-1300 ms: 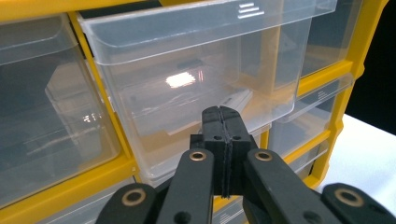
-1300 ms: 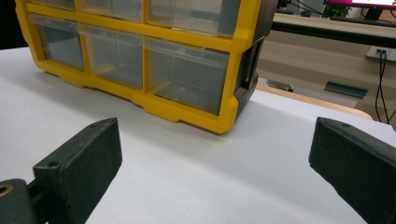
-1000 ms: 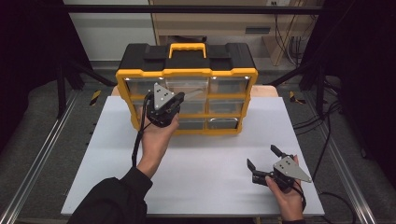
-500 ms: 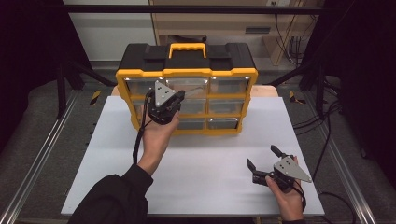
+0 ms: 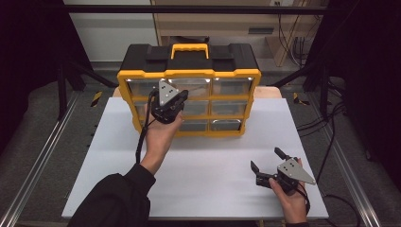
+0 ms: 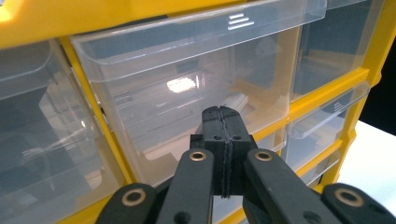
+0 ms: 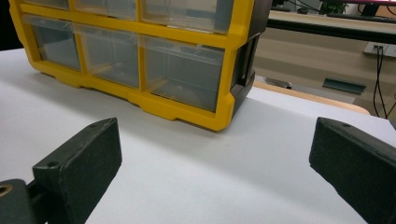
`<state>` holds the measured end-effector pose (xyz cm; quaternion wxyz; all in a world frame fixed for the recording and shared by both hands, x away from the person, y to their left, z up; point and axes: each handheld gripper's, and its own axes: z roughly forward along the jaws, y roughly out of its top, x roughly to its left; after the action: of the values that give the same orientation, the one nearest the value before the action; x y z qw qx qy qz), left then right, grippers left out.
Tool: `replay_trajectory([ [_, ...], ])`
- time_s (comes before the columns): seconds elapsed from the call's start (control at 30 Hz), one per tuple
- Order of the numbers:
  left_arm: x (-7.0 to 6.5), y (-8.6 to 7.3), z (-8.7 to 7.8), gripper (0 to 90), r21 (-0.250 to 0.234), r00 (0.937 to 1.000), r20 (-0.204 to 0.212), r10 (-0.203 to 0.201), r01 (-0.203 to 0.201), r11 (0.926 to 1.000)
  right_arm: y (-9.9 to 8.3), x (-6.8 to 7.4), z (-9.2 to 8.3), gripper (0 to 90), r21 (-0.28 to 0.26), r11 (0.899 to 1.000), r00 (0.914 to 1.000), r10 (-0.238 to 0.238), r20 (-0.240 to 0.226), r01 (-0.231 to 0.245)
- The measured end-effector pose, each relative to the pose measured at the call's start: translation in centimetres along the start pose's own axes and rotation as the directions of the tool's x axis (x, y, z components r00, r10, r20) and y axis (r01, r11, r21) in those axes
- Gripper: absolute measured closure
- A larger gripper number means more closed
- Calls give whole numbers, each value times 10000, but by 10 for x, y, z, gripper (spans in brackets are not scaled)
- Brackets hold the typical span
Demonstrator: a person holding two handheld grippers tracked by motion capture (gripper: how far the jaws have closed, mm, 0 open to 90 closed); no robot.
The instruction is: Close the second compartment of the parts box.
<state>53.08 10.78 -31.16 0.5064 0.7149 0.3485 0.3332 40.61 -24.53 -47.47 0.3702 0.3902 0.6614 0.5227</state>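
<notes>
With jaws pressed together on nothing, my left gripper [image 6: 223, 140] noses against clear drawer [image 6: 196, 88] in middle column of yellow organizer [image 5: 189, 90] at table's back. Likely pushing drawer home; next, steady forward press. Right gripper [image 5: 272, 165] rests open near front edge.

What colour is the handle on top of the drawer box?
Yellow handle; the high view shows it best.

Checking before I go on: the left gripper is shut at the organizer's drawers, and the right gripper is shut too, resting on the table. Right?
Not quite. The right gripper is open: the right gripper view shows its jaws wide apart over the table. The left gripper is shut at the organizer.
</notes>
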Motion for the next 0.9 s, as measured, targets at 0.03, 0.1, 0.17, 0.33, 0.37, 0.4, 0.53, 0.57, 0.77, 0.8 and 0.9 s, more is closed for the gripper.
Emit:
replay_trajectory([
  [0.03, 0, 1, 0, 900, -12, 10000, 3, -3, 3, 10000, 0, 0, 0, 25, -15, 10000, 10000, 7, 9, -7],
  [0.1, 1, 1, 0, 900, -19, 10000, -5, -16, 16, 10000, 0, 0, 0, 24, -16, 10000, 10000, 26, 17, -26],
  [0.17, 1, 1, 1, 900, -11, 10000, -2, -33, 33, 10000, 0, 0, 0, 24, -8, 10000, 10000, 24, 12, -24],
  [0.33, 0, 0, 1, 900, -18, 9999, 3, -107, 107, 9999, 0, 0, 0, 24, -34, 10000, 10000, 15, -8, -15],
  [0.37, -1, 0, 0, 900, -22, 10000, 6, -95, 95, 10000, 0, 0, 0, 24, -31, 10000, 10000, 12, 4, -12],
  [0.4, -1, 1, 0, 900, -8, 10000, 12, -53, 53, 10000, 1, 0, -1, 24, -40, 10000, 10000, 6, 7, -6],
  [0.53, -1, 1, -1, 900, 23, 10000, 14, 33, -33, 10000, 0, 0, 0, 24, -28, 10000, 10000, 10, -3, -10],
  [0.57, -1, 1, 0, 900, 12, 10000, 8, 12, -12, 10000, 0, 0, 0, 24, -33, 10000, 10000, 2, -10, -2],
  [0.77, -2, 1, 2, 900, 23, 10000, 17, -58, 58, 10000, 1, 0, 0, 25, -41, 10000, 10000, -6, 0, 6],
  [0.8, -2, 1, 2, 900, 17, 10000, 19, -71, 71, 10000, 1, 0, 0, 25, -39, 10000, 10000, -4, -1, 4],
  [0.9, -3, 2, 3, 900, 7, 10000, 26, -32, 32, 10000, 1, 0, -1, 25, -63, 10000, 10000, -11, -13, 11],
])
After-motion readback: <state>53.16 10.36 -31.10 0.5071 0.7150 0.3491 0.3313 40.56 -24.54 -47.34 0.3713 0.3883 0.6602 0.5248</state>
